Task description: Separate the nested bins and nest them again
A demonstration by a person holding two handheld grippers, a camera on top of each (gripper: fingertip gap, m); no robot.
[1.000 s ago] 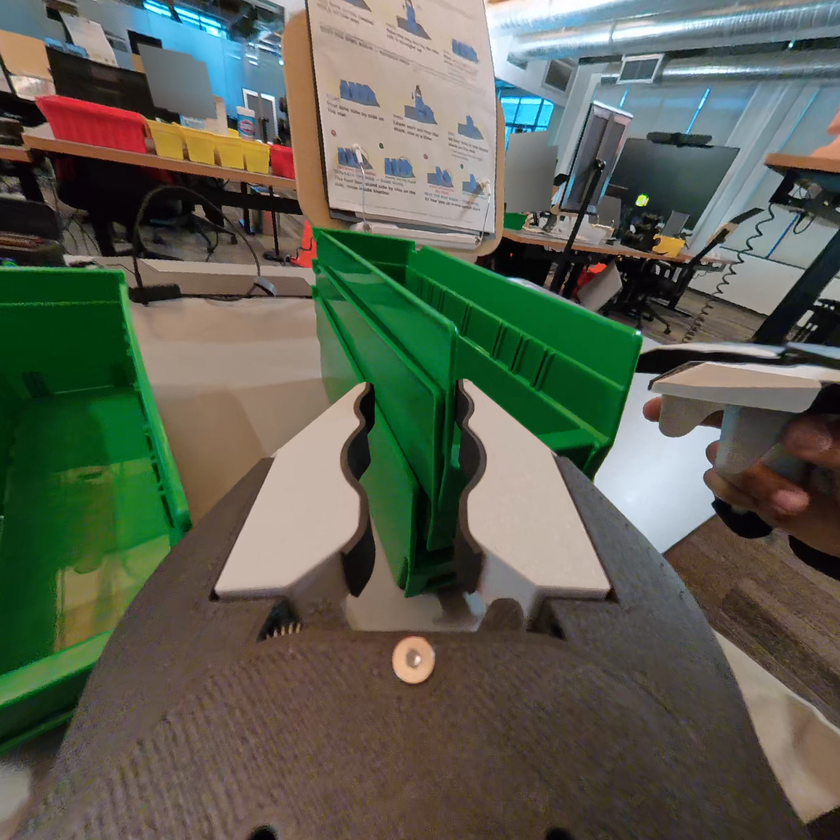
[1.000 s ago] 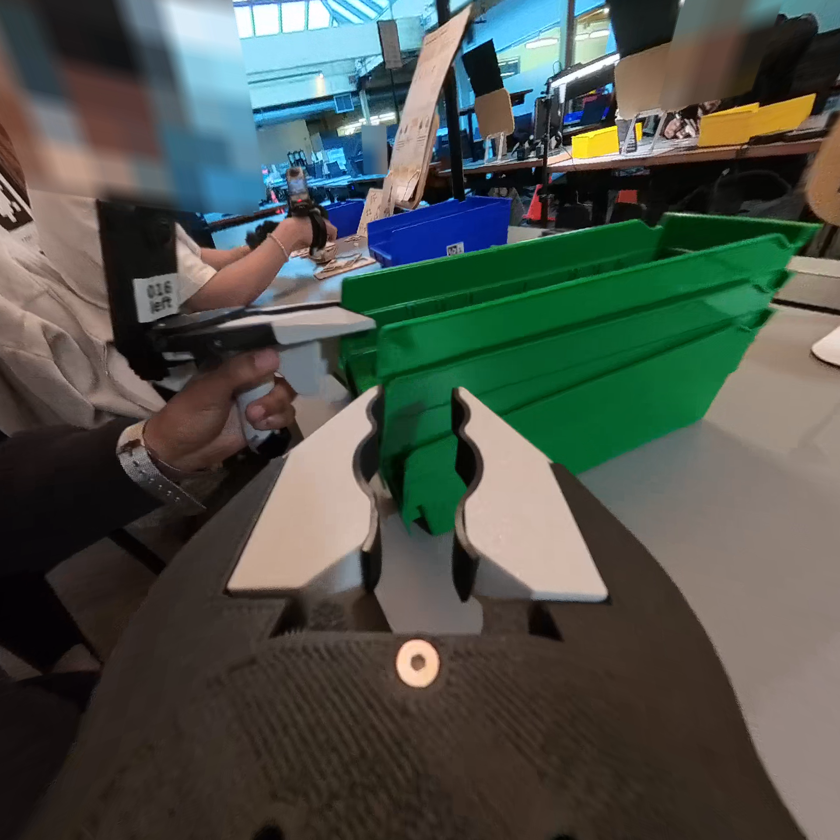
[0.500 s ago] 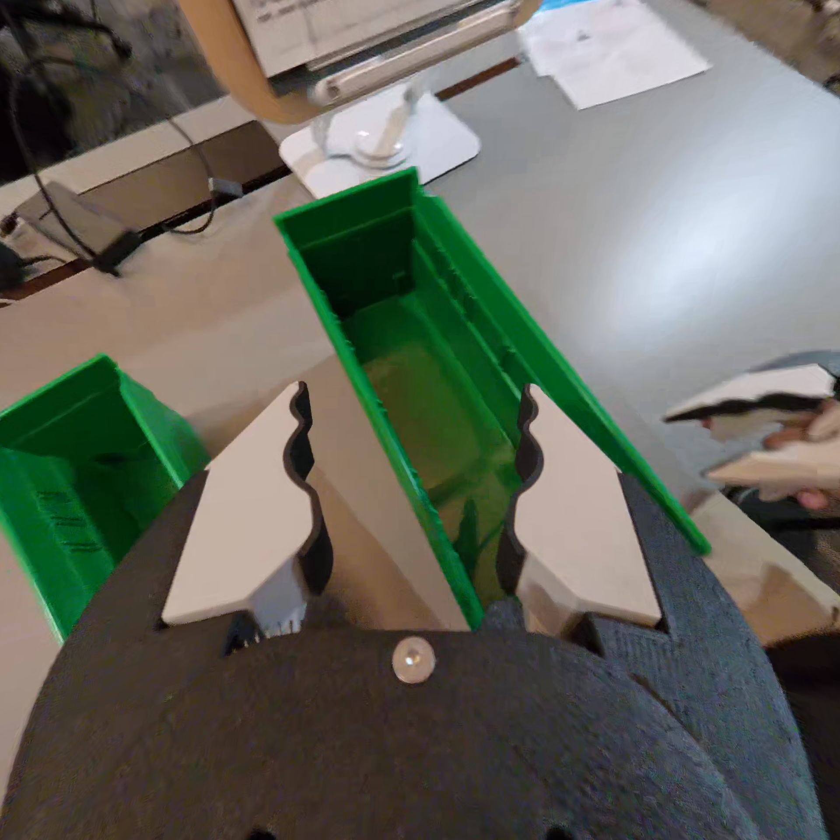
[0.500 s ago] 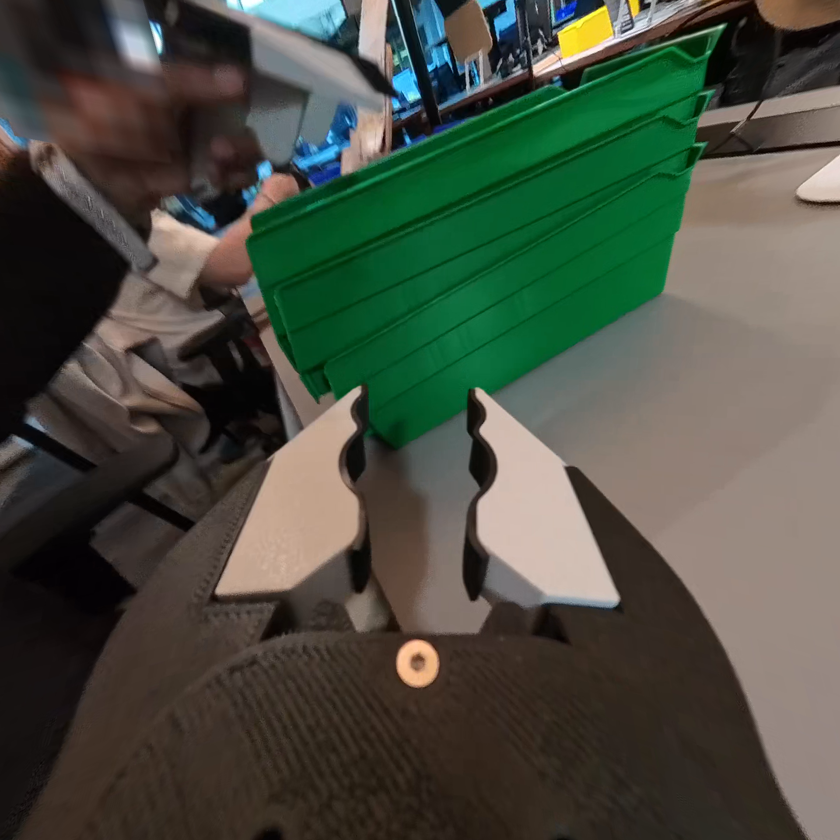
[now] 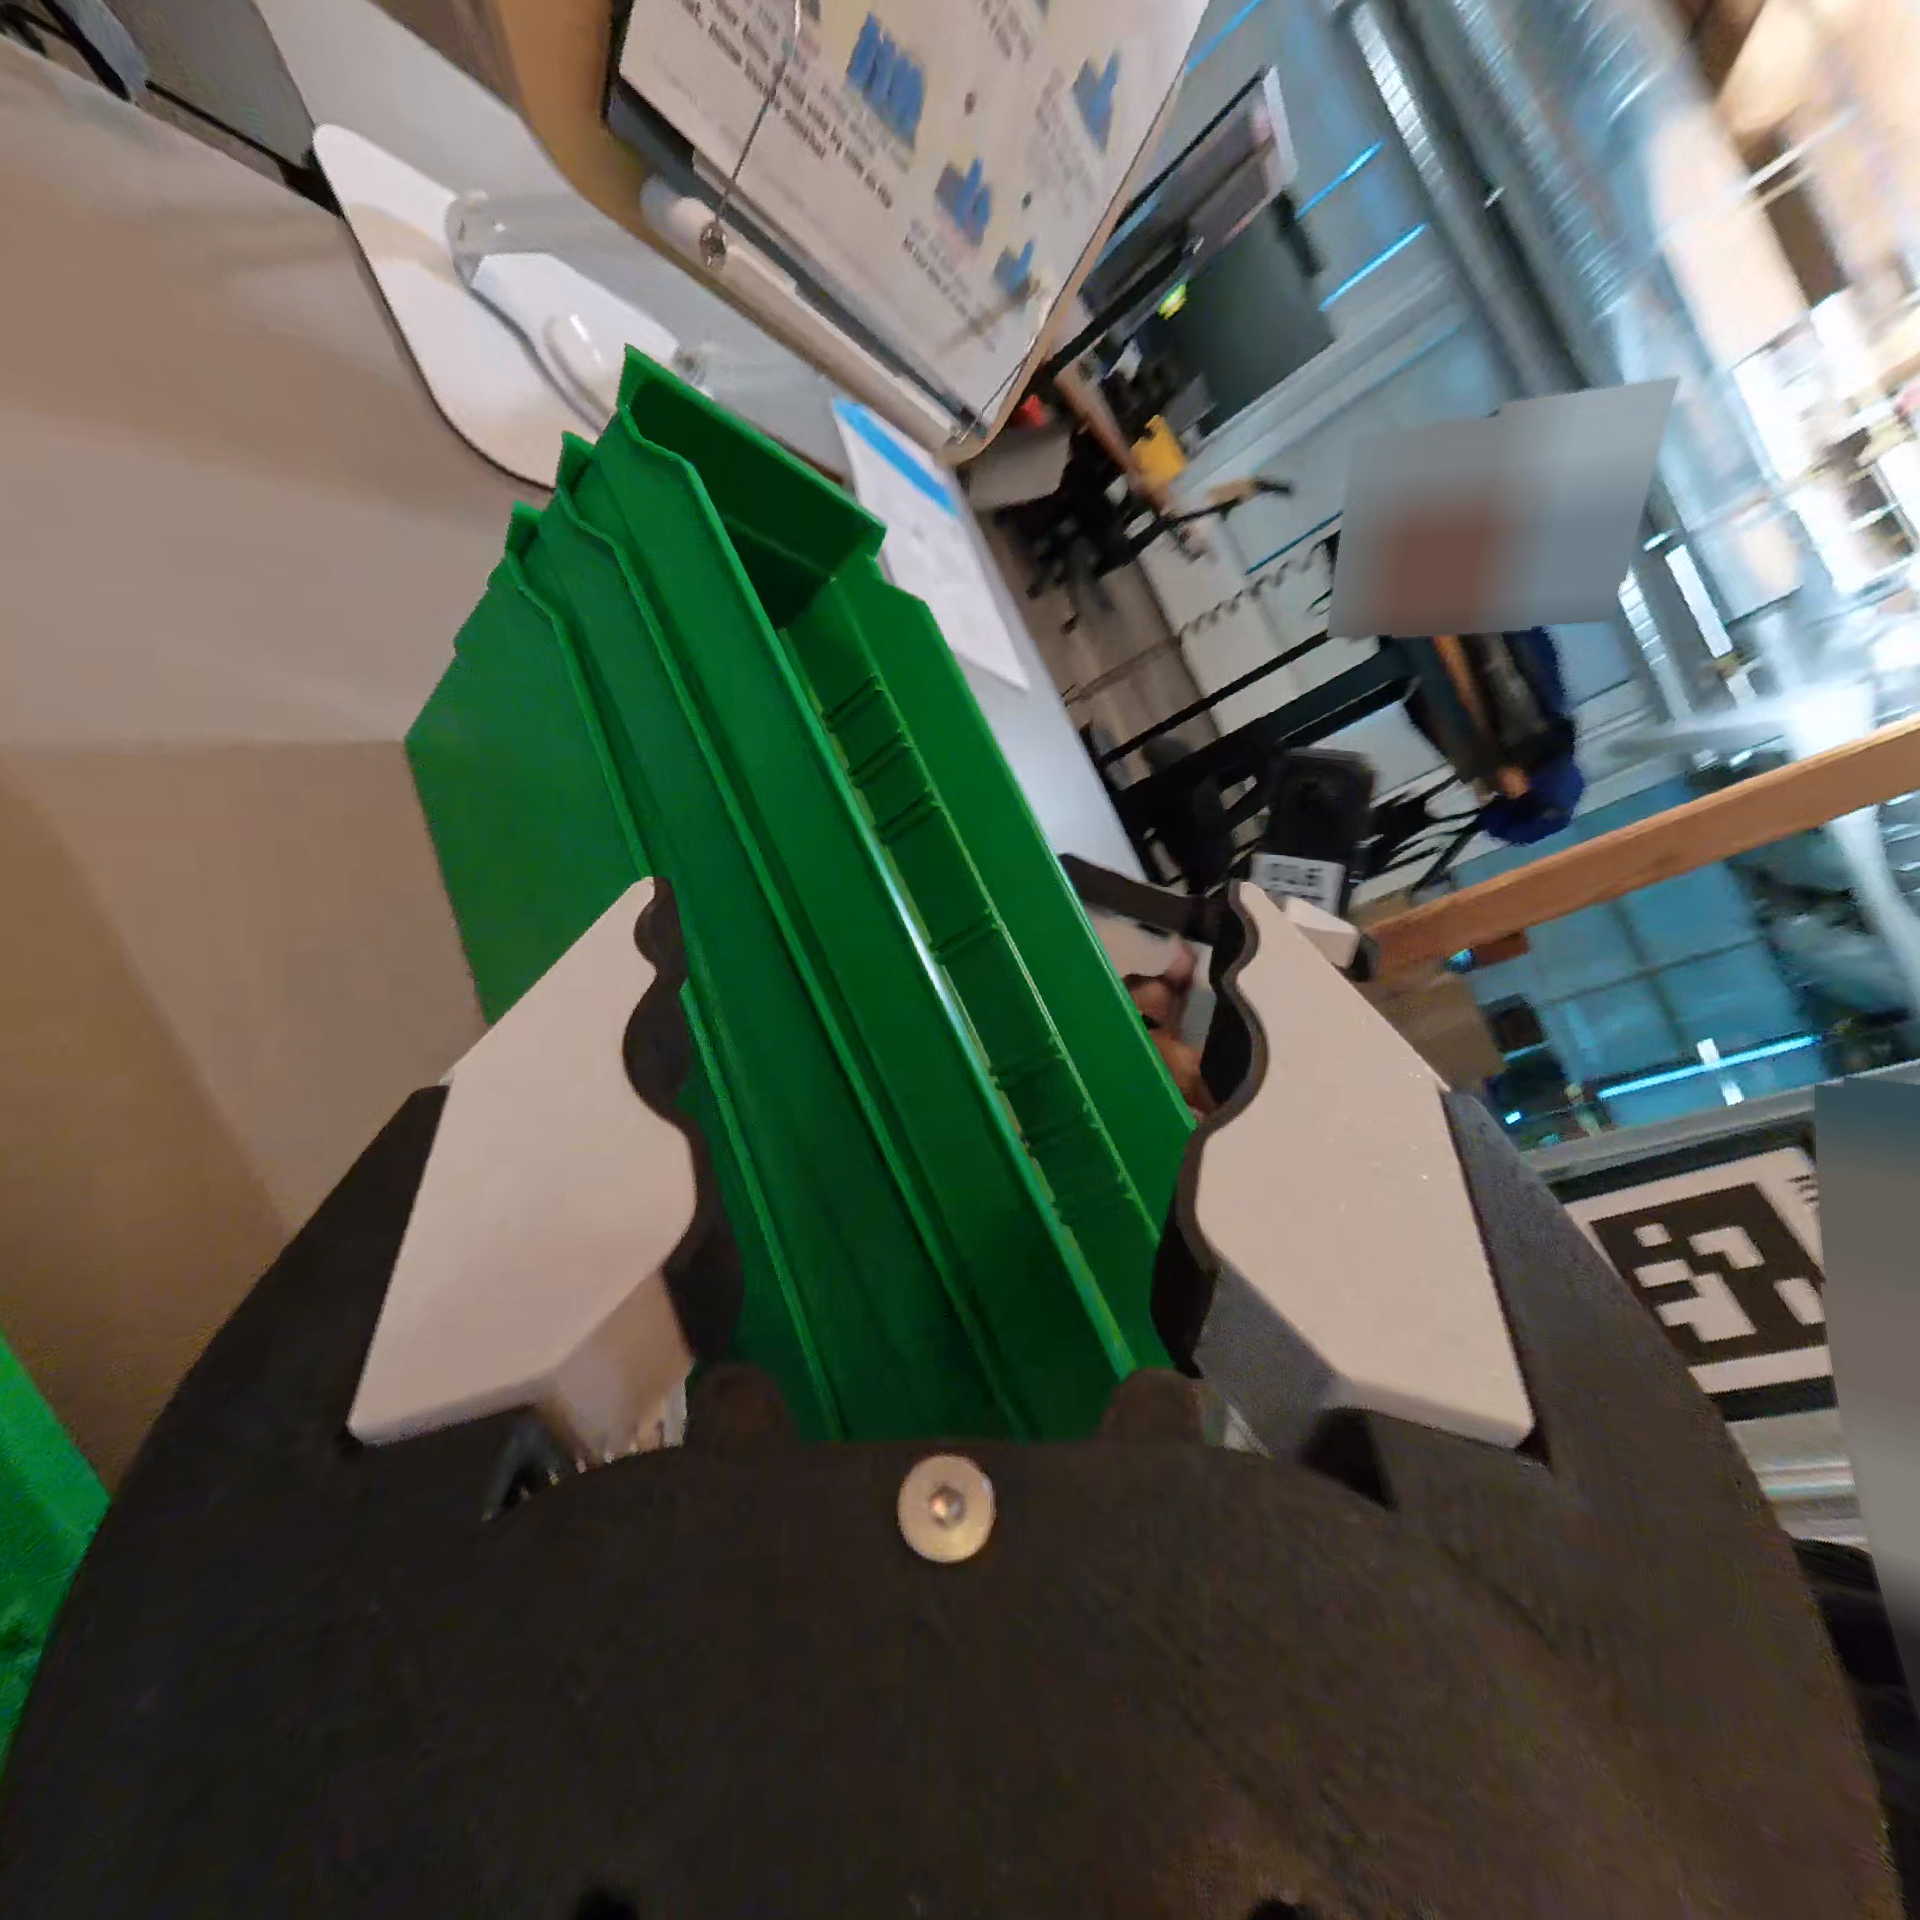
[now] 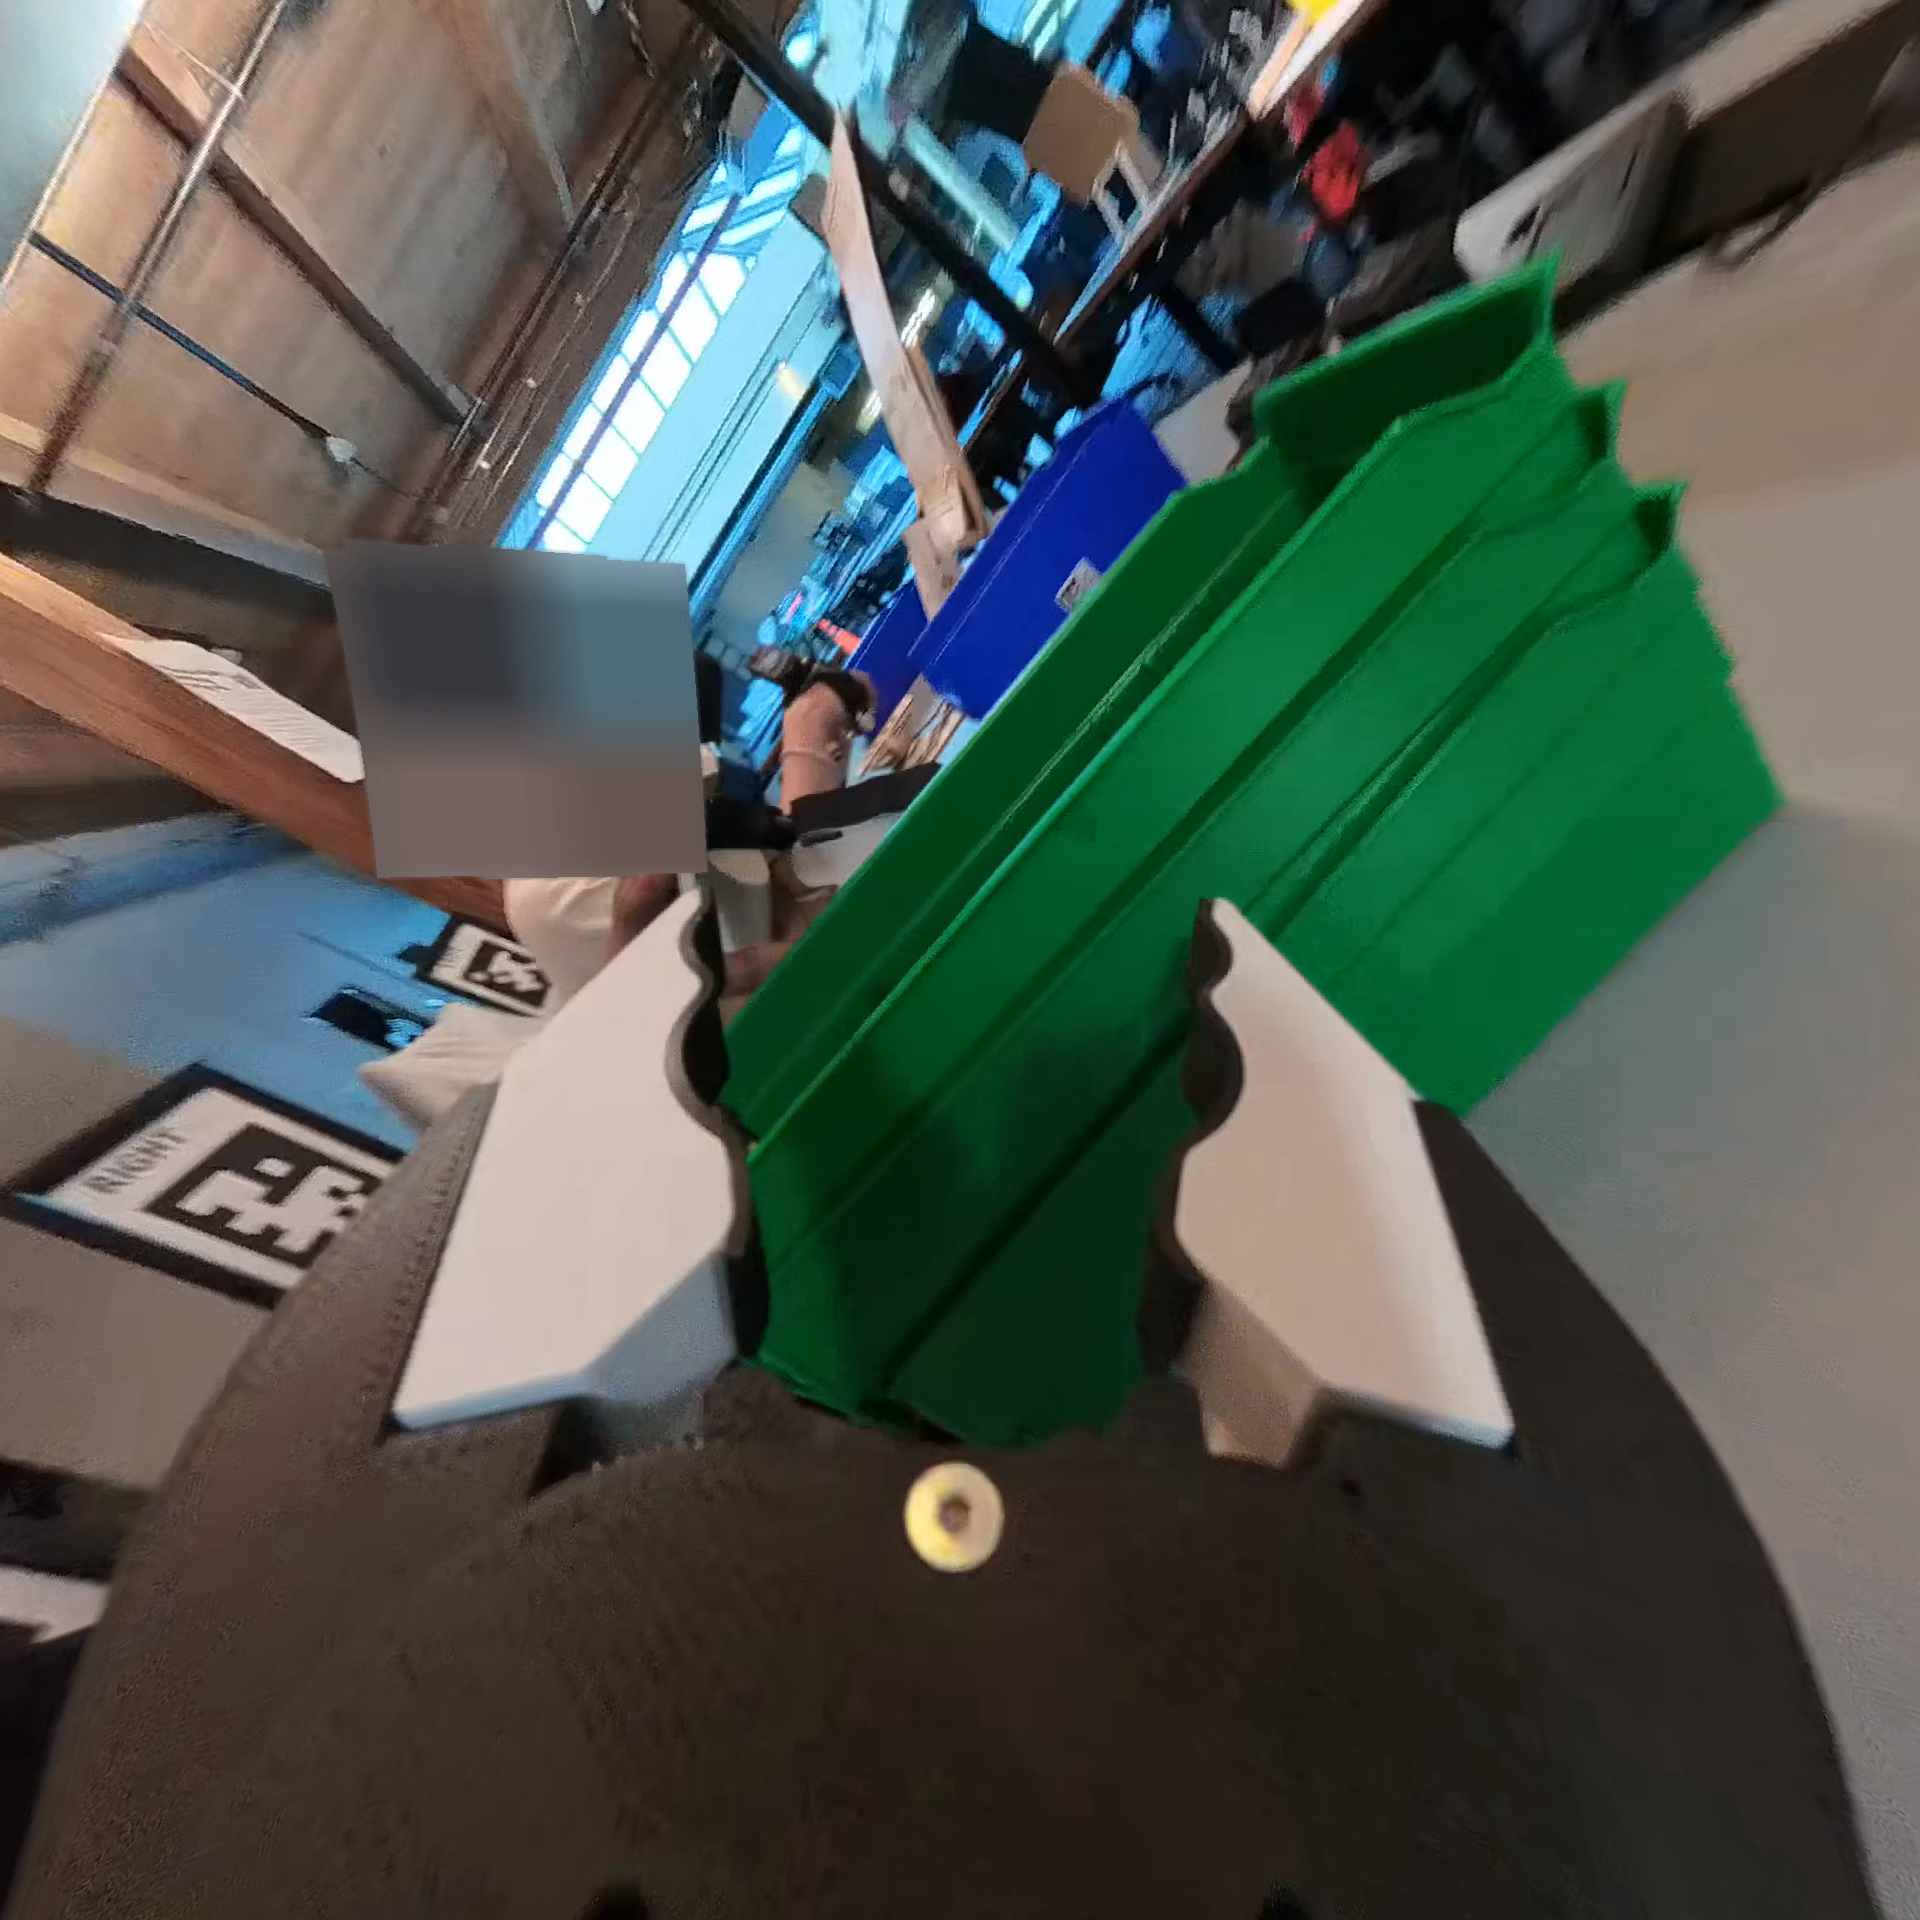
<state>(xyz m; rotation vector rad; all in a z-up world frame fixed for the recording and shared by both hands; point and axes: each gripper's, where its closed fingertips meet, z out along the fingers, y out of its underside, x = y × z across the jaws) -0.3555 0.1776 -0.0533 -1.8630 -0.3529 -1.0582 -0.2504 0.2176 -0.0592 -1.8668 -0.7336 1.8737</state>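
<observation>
A stack of nested green bins [image 5: 831,935] stands on the grey table [image 5: 208,727], its stepped rims running away from me. My left gripper [image 5: 945,914] is open wide, with one long side of the stack between its fingers. My right gripper [image 6: 953,914] is also open wide, with the opposite long side of the stack [image 6: 1195,790] between its fingers. I cannot tell whether any finger touches the plastic. Both views are rolled sideways.
A separate green bin [image 5: 31,1507] sits at the lower left. A board with an instruction sheet [image 5: 883,156] stands on a white base [image 5: 468,312] behind the stack, with a paper sheet [image 5: 935,561] beside it. Blue bins [image 6: 1039,582] lie on a farther table.
Both grippers let go of the bin walls they pinched, pulled off, opened wide and now sit over the stack's two long sides. Both views have rolled sideways.
</observation>
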